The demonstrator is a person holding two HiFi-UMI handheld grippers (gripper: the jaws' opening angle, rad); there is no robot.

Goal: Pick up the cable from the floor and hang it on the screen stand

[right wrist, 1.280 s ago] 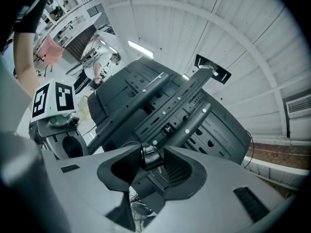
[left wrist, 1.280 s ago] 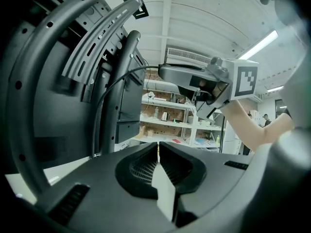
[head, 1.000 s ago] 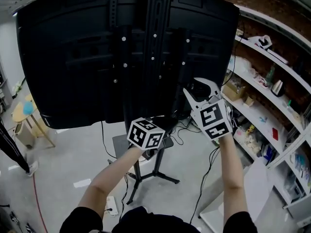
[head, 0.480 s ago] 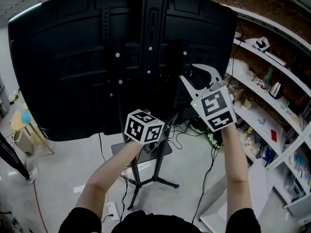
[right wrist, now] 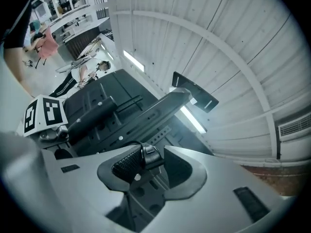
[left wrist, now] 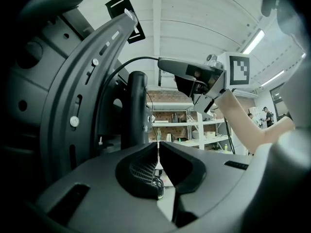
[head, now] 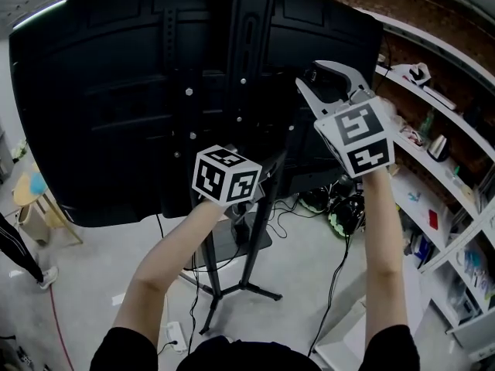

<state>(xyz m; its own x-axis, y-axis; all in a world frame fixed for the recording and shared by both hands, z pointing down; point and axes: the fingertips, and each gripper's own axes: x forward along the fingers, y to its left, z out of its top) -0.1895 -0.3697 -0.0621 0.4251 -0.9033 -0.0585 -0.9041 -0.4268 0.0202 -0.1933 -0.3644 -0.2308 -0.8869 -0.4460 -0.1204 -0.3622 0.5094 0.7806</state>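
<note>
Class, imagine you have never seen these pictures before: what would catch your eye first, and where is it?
The black back of a big screen fills the upper left of the head view, with its stand running up the middle. Both grippers are lifted against it. The right gripper, higher and to the right, pinches the plug end of a black cable, while the left gripper sits lower with its jaws together.

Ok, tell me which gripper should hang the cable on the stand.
Right. The right gripper holds the cable, raised beside the stand; the left gripper is lower, its fingers shut.
</note>
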